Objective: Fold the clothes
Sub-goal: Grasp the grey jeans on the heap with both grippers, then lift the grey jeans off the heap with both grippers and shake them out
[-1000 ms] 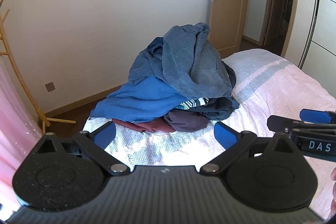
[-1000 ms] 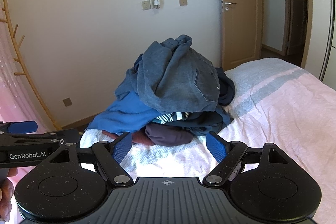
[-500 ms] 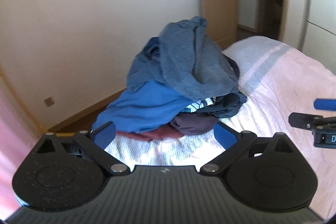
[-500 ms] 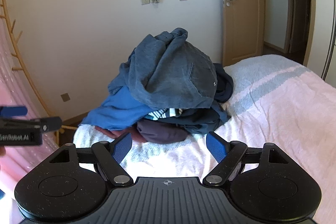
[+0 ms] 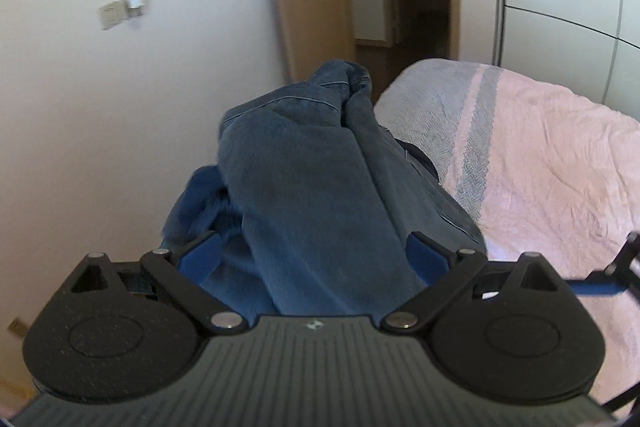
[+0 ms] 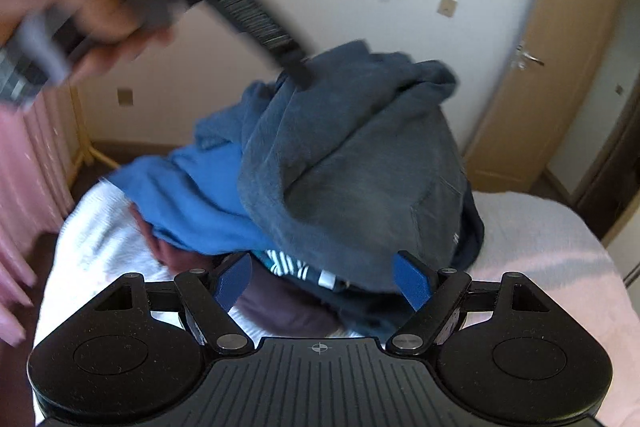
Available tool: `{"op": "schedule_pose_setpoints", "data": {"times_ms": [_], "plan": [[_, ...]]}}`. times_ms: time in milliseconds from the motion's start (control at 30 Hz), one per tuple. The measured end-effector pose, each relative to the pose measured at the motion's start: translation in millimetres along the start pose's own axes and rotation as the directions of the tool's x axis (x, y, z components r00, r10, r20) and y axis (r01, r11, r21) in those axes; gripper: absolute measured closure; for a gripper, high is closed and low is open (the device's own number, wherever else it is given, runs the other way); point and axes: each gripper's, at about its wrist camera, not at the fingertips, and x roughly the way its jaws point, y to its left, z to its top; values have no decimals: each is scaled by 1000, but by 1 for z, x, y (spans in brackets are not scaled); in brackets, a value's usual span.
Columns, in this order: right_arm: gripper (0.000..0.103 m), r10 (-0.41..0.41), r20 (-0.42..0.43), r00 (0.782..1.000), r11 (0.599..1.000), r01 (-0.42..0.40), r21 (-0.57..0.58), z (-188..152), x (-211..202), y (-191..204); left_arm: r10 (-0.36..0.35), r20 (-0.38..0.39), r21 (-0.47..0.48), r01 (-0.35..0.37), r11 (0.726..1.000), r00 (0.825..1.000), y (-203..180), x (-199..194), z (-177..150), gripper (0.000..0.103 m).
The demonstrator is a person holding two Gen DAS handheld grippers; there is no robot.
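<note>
Soft, heavy denim jeans atop the pile; best pinched at a hem; both hand-held grippers released.

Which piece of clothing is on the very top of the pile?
The grey-blue denim garment. It drapes over the peak of the heap, covering the bright blue top and the striped piece beneath it.
</note>
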Motion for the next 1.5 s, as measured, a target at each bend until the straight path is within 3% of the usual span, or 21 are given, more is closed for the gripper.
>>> {"op": "schedule_pose_setpoints", "data": {"times_ms": [200,300,333,367,400,433,467,533,667,867,1000,1133,1233,1367,1433,1500], "plan": [[23,-50,-29,998,994,47,-94,16,74,5,-85,-12,8,85,996,996,26,58,9,9],[23,-55,-32,998,990,50,-130,18,95,5,-118,-12,10,118,993,993,35,73,10,19],[28,-52,-32,998,988,46,-146,19,99,6,-125,-7,16,125,992,992,36,74,9,28],[39,-40,-35,999,986,33,-165,18,101,7,-126,-4,25,126,992,992,36,74,9,44],[65,-9,-50,999,984,0,-177,18,102,8,-111,-3,41,111,993,994,35,72,10,55],[82,11,-62,998,982,-22,-188,18,103,10,-95,-2,57,95,994,995,34,70,11,70],[91,11,-66,998,981,-23,-192,18,101,12,-81,0,68,81,994,997,34,68,12,83],[98,3,-61,998,985,-14,-174,21,92,11,-69,21,67,68,995,997,36,61,17,94],[100,-35,-1,999,996,34,-88,27,51,-10,-85,89,72,78,994,992,31,30,24,97],[100,-161,79,984,984,154,89,10,-71,-53,-208,160,157,183,970,965,-39,-55,6,101],[100,-228,80,970,963,213,164,-39,-175,-57,-345,165,218,307,926,924,-105,-126,-29,102],[101,-286,37,958,938,272,215,-100,-284,-34,-491,110,245,456,856,864,-175,-197,-82,102],[101,-311,-53,949,912,314,264,-155,-365,-6,-598,6,234,580,780,801,-225,-236,-129,102],[101,-318,-181,931,875,361,323,-223,-450,31,-702,-148,216,715,665,697,-280,-269,-190,102],[101,-321,-223,920,854,383,352,-245,-488,46,-727,-183,222,748,625,662,-296,-286,-207,102],[102,-338,-235,911,838,405,366,-252,-518,57,-748,-179,227,767,600,639,-300,-302,-205,102]]}}
